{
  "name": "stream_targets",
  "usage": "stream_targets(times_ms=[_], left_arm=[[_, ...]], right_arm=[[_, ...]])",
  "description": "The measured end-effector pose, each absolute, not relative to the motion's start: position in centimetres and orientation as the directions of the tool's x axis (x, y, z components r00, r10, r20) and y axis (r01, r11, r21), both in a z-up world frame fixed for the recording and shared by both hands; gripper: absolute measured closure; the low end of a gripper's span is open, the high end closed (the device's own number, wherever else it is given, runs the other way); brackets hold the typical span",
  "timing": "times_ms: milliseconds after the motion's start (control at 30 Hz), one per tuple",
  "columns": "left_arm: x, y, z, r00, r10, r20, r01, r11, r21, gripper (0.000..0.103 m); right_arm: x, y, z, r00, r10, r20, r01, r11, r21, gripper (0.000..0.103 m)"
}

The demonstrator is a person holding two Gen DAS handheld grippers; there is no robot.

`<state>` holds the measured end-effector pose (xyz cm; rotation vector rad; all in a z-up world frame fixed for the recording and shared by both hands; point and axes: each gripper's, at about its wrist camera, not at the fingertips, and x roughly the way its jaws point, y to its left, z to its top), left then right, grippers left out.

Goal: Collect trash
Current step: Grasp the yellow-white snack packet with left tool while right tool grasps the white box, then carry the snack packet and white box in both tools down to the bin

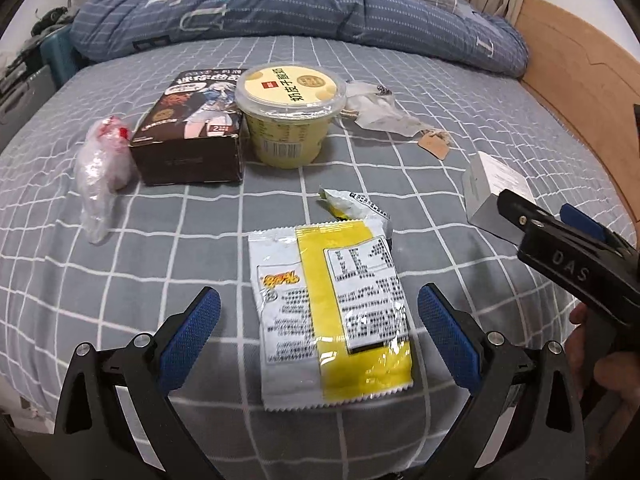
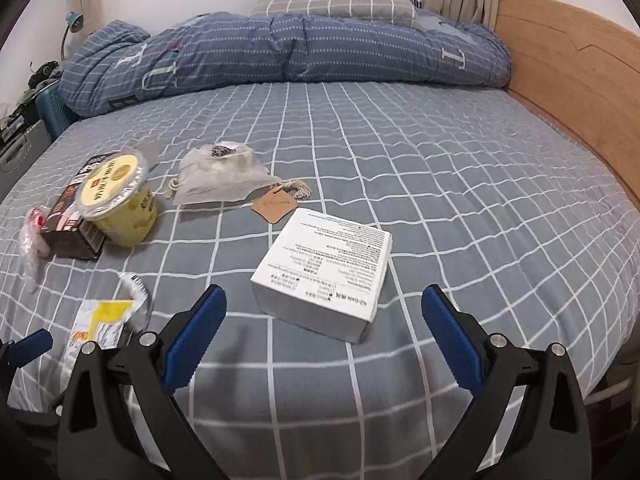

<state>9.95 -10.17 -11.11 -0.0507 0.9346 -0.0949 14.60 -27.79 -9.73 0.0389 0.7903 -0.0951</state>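
Note:
Trash lies scattered on a grey checked bed. A flat yellow and white snack wrapper (image 1: pixel 332 312) lies between the fingers of my left gripper (image 1: pixel 320 320), which is open and not touching it. A torn wrapper scrap (image 1: pixel 352 208) sits just beyond. Further off stand a dark box (image 1: pixel 188 136), a yellow lidded cup (image 1: pixel 290 112), a crumpled clear bag (image 1: pixel 100 168) and a clear plastic bag with a brown tag (image 1: pixel 384 112). My right gripper (image 2: pixel 320 320) is open, just short of a white box (image 2: pixel 328 272). The right gripper's side view shows at the white box (image 1: pixel 496 184).
A rolled blue quilt (image 2: pixel 280 56) and a pillow (image 2: pixel 332 0) lie at the far end of the bed. A wooden bed board (image 2: pixel 580 92) runs along the right. Clutter and a teal crate (image 2: pixel 48 112) stand off the left edge. Bare sheet (image 2: pixel 480 200) spreads to the right.

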Motion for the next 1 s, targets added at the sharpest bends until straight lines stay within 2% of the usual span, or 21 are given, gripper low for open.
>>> stream_targets(times_ms=[200, 333, 400, 467, 500, 667, 867, 1000], left_arm=[[10.9, -10.8, -11.8, 0.575, -0.084, -0.814, 0.054, 0.996, -0.065, 0.007], [11.2, -10.9, -12.5, 0.551, -0.079, -0.83, 0.052, 0.997, -0.061, 0.022], [11.3, -10.7, -12.8, 0.543, -0.081, -0.836, 0.05, 0.997, -0.064, 0.023], [11.3, -10.6, -13.0, 0.537, -0.082, -0.839, 0.048, 0.997, -0.066, 0.037], [11.3, -10.6, -13.0, 0.536, -0.083, -0.84, 0.048, 0.997, -0.068, 0.038], [11.2, -10.3, -13.2, 0.538, -0.082, -0.839, 0.047, 0.997, -0.068, 0.056], [11.2, -9.8, -13.2, 0.537, -0.084, -0.839, 0.041, 0.996, -0.073, 0.064], [11.1, -9.4, -12.9, 0.541, -0.09, -0.836, 0.037, 0.996, -0.084, 0.066]], right_arm=[[16.0, -27.7, -10.6, 0.682, -0.063, -0.728, 0.101, 0.995, 0.01, 0.009], [16.8, -28.0, -11.2, 0.663, -0.059, -0.746, 0.111, 0.994, 0.021, 0.014], [17.0, -28.1, -11.3, 0.658, -0.057, -0.751, 0.111, 0.994, 0.022, 0.018], [17.3, -28.2, -11.5, 0.65, -0.059, -0.758, 0.114, 0.993, 0.02, 0.024], [17.4, -28.2, -11.6, 0.646, -0.05, -0.762, 0.108, 0.994, 0.027, 0.028], [17.5, -28.2, -11.7, 0.645, -0.048, -0.763, 0.105, 0.994, 0.027, 0.029], [17.4, -28.2, -11.6, 0.646, -0.045, -0.762, 0.109, 0.993, 0.033, 0.029], [17.3, -28.3, -11.4, 0.649, -0.046, -0.76, 0.111, 0.993, 0.034, 0.029]])
